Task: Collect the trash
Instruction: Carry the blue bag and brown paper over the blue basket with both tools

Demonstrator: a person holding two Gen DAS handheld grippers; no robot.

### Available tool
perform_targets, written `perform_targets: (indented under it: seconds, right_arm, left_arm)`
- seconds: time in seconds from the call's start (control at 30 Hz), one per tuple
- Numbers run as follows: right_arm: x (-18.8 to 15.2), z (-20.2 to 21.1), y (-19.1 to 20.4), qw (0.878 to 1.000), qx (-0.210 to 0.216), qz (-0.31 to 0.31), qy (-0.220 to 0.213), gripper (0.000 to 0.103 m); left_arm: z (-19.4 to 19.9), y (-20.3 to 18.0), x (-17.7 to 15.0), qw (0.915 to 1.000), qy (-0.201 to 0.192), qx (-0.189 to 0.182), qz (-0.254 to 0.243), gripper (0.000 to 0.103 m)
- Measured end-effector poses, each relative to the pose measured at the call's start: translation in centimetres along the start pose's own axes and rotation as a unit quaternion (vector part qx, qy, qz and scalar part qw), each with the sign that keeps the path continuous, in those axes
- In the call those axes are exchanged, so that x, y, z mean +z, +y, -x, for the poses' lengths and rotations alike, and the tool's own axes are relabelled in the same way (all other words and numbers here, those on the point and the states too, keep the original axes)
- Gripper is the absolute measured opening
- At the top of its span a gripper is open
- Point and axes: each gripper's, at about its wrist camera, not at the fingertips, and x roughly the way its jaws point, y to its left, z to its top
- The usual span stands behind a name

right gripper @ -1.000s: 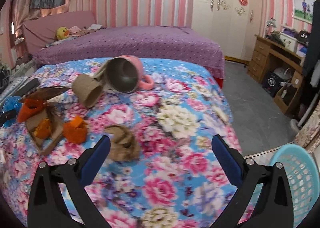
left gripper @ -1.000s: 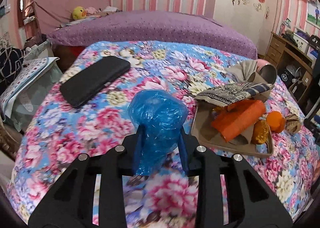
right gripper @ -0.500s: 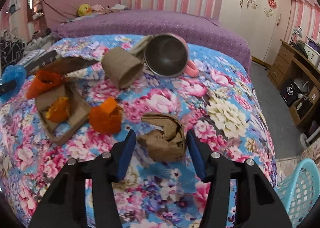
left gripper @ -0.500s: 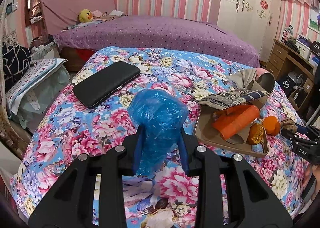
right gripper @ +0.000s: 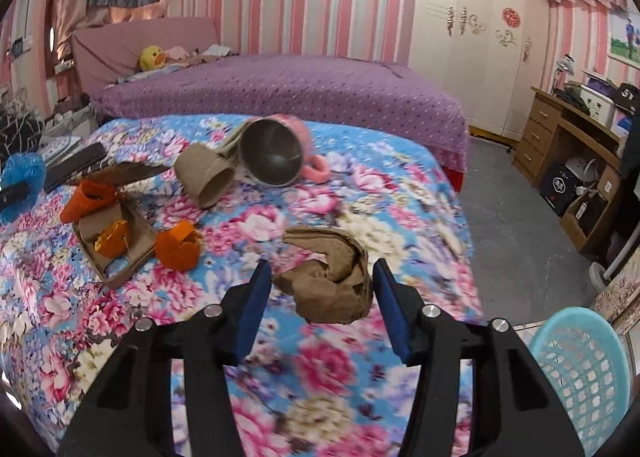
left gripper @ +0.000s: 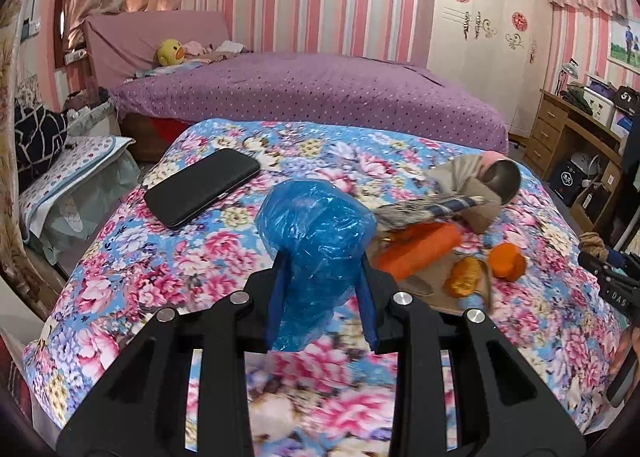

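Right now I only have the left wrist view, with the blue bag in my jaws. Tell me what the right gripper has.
Observer: The right gripper is closed on a crumpled brown paper, with a pad at each side of it.
Operator: Find me a bin.
Observer: A light blue basket stands on the floor off the bed's corner, at the lower right of the right wrist view.
Operator: Report what's in it.
Observer: Only its rim and lattice wall show; I cannot tell the contents.
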Motion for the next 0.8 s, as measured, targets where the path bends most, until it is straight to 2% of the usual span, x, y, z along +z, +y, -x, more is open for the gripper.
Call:
perform_targets:
  seconds: [0.33,0.63,0.8]
  right_arm:
    - [-1.1,3.8,-5.2,0.999,-0.024,-0.015,-0.022,0.052]
    - [-3.2,7.2,-12.3,0.997,-0.065,-0.044,-0.027,0.052]
    - [-4.8,8.5,-16.2,0.994,-0.097,-0.054,-0.022,0.052]
  left_arm:
    - [3.5,-7.3,-0.8,0.9987,-0.035,-0.028,-0.026,0.030]
    - [4.4,-15.7,-2.1,0.9967,-0.029,-0.067,-0.037,0.030]
    - [5.2,-21.3,-3.4,0.9933,-0.030,-0.094,-0.062,0.030]
